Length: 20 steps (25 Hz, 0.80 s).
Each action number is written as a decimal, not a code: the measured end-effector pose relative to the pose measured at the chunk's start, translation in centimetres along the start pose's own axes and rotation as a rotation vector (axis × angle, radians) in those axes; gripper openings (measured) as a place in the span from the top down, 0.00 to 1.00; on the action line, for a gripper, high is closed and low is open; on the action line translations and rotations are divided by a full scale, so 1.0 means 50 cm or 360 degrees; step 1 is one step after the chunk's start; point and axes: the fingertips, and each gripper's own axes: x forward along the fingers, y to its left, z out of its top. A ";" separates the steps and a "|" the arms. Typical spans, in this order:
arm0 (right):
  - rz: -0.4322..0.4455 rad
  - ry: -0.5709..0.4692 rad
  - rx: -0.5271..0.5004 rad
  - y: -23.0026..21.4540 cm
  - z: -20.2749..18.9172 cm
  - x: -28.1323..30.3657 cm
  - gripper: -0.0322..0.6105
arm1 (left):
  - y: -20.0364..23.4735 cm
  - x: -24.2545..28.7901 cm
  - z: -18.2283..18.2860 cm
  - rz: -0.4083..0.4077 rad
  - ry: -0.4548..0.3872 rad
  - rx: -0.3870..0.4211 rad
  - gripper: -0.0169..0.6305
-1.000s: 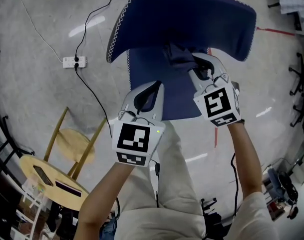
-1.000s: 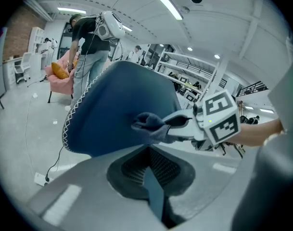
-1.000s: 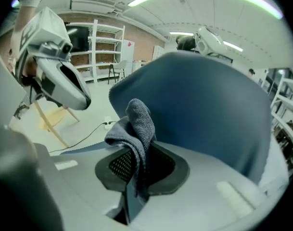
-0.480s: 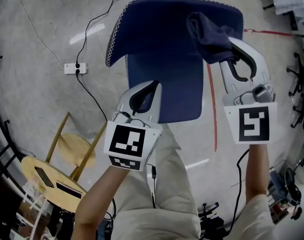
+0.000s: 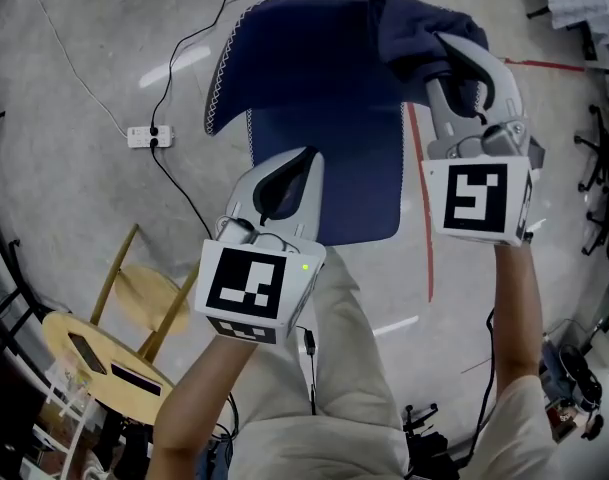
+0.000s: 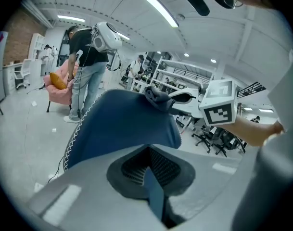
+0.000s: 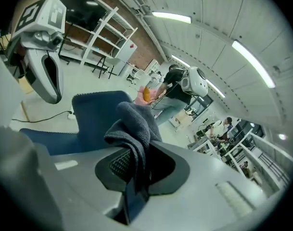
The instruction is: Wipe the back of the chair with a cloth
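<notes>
The right gripper's point(image 7: 135, 170) jaws are clamped on a dark blue cloth point(image 7: 134, 121), whose bunched end rests on the top right corner of the chair back point(image 5: 304, 63). The left gripper's point(image 6: 150, 171) jaws are drawn together, showing only a thin blue sliver, above the chair seat point(image 5: 349, 183).

The grey floor point(image 5: 74, 198) carries the blue chair point(image 5: 314, 88), a white power strip point(image 5: 147, 137) and a wooden stool point(image 5: 149, 293).
</notes>
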 end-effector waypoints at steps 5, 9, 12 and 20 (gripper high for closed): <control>0.0116 0.0057 0.0079 0.064 -0.047 0.018 0.85 | -0.006 0.009 -0.019 0.0000 0.0038 0.0012 0.97; 0.0184 0.0087 0.0136 0.107 -0.075 0.033 0.85 | -0.002 0.014 -0.030 0.0018 0.0054 -0.0004 0.97; 0.0222 0.0110 0.0157 0.137 -0.094 0.045 0.85 | 0.000 0.020 -0.037 0.0013 0.0059 -0.0008 0.97; 0.0331 0.0197 0.0223 0.230 -0.155 0.076 0.85 | -0.006 0.043 -0.076 -0.0018 0.0098 -0.0013 0.97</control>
